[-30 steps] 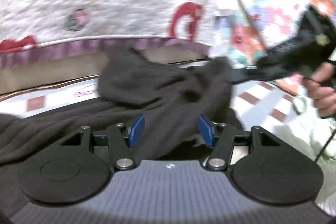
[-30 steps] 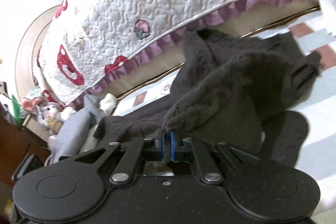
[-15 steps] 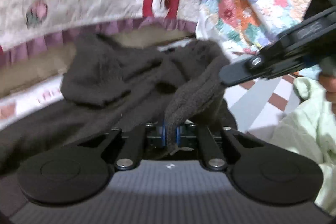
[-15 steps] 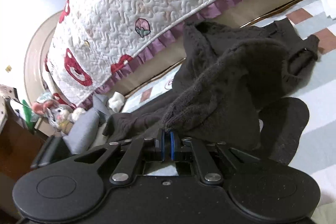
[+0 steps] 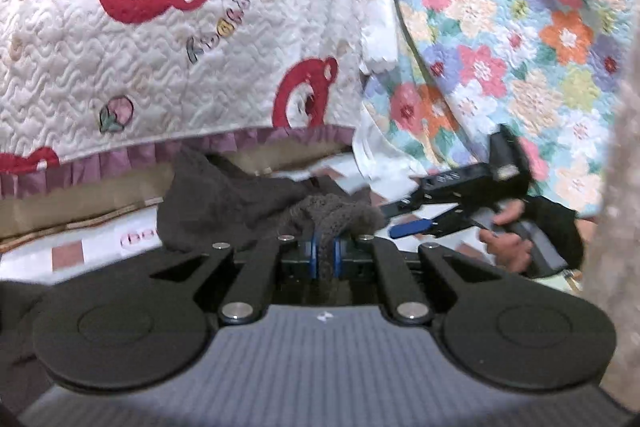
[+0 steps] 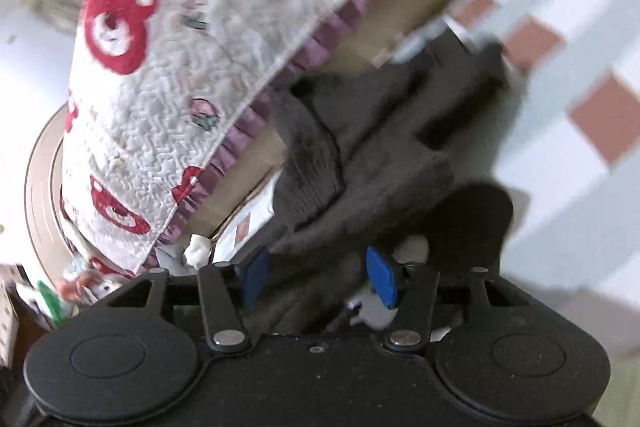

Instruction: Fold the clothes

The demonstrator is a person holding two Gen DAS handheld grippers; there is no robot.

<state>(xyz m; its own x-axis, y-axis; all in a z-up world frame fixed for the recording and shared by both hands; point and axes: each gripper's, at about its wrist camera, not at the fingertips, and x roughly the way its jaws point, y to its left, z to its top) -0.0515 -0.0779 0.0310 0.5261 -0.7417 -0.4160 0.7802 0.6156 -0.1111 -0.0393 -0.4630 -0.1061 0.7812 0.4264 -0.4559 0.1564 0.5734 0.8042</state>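
The left gripper (image 5: 326,254) points level over the checked bedsheet (image 6: 580,115), its blue pads pinching a fold of the fuzzy dark brown garment (image 5: 224,203) heaped below the bear-print quilt (image 5: 168,39). To its right, the right gripper (image 6: 318,277) tilts down with jaws spread, over the same rumpled cloth.

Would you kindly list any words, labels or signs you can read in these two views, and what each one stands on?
Coloured letters on the white bear quilt: a slanted word, too distorted to read for certain.
Pink letters on the checked bedsheet: cut off by the dark garment, unreadable.
Small white mark on the left gripper body: a logo, no letters.
Right wrist view: too blurred to read.
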